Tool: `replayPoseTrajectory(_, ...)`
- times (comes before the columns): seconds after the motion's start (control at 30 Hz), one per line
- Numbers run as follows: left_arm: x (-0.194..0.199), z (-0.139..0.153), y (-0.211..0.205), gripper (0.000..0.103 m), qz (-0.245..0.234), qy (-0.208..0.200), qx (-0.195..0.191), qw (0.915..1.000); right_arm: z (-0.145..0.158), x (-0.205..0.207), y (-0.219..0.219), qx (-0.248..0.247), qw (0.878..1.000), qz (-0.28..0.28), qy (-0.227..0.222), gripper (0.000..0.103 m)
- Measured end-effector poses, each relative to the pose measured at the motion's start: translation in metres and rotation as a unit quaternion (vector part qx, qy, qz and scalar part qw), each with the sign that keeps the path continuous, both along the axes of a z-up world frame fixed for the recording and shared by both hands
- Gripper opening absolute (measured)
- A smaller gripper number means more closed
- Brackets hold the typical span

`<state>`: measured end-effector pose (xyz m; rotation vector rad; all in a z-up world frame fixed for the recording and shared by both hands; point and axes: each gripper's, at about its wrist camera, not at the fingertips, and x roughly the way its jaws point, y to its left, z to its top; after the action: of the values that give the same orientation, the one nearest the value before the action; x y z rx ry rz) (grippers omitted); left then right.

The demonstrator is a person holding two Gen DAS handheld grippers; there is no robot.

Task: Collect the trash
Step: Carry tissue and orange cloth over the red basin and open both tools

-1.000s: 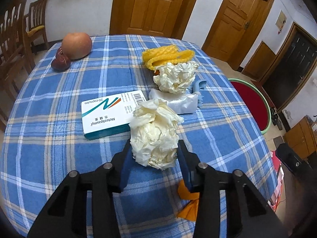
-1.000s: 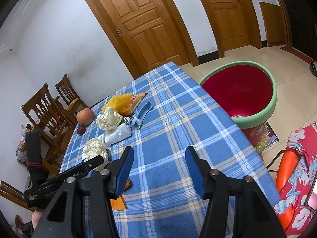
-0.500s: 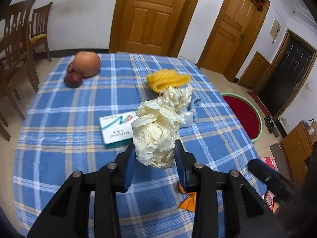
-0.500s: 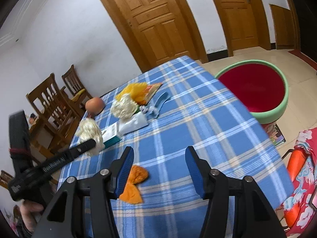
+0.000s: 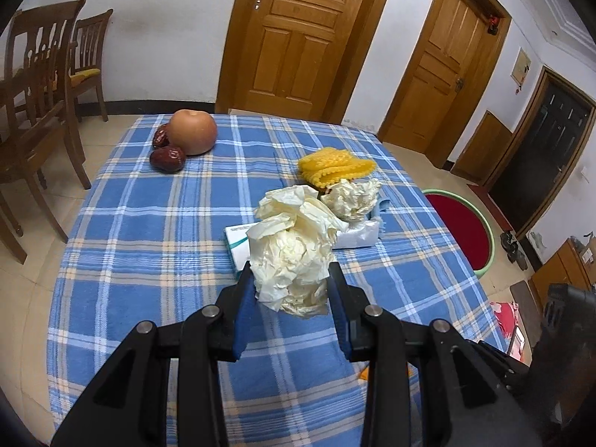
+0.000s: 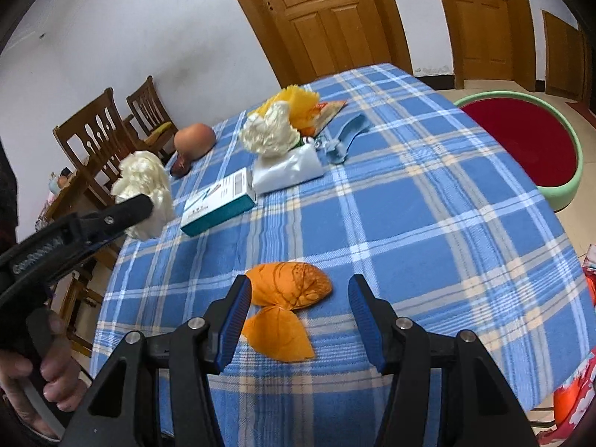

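Trash is barely gathered: we grip one crumpled tissue wad in our left gripper above the table, while our right gripper hangs spread over the orange wrapper, nothing binned in the basin.

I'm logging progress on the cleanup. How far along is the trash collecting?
Early. Nothing shows in the red bin yet. In hand: the left gripper is shut on a crumpled tissue wad, lifted off the table. Left: the orange wrapper between the open right gripper fingers, the second tissue wad and the yellow netting.
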<state>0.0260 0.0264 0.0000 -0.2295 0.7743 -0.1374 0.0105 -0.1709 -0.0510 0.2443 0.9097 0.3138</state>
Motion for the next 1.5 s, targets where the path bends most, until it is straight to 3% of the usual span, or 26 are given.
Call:
replayPoseTrajectory(0.4, 0.006, -0.006, 0.005, 0.037, -0.005, 0.003, -0.009, 0.9999, -0.012, 0.009, 0.02, -0.019, 0.999, 0.029, 0.004, 0.058)
replayPoseTrajectory(0.67, 0.012, -0.01, 0.003, 0.037, -0.008, 0.011, -0.009, 0.9999, -0.011, 0.008, 0.027, -0.026, 0.998, 0.048, -0.014, 0.03)
replayPoseTrajectory(0.8, 0.013, -0.009, -0.001, 0.037, -0.013, 0.01, -0.007, 0.9998, -0.007, 0.006, 0.021, -0.006, 0.999, 0.048, -0.023, 0.025)
replayPoseTrajectory(1.2, 0.036, 0.007, -0.057, 0.037, -0.075, 0.011, 0.014, 0.9971, 0.033, 0.004, -0.037, 0.015, 0.997, -0.009, -0.075, 0.024)
replayPoseTrajectory(1.5, 0.066, 0.023, -0.127, 0.037, -0.15, 0.008, 0.036, 0.988, 0.052, 0.025, -0.111, 0.021, 0.991, -0.086, -0.096, 0.024)
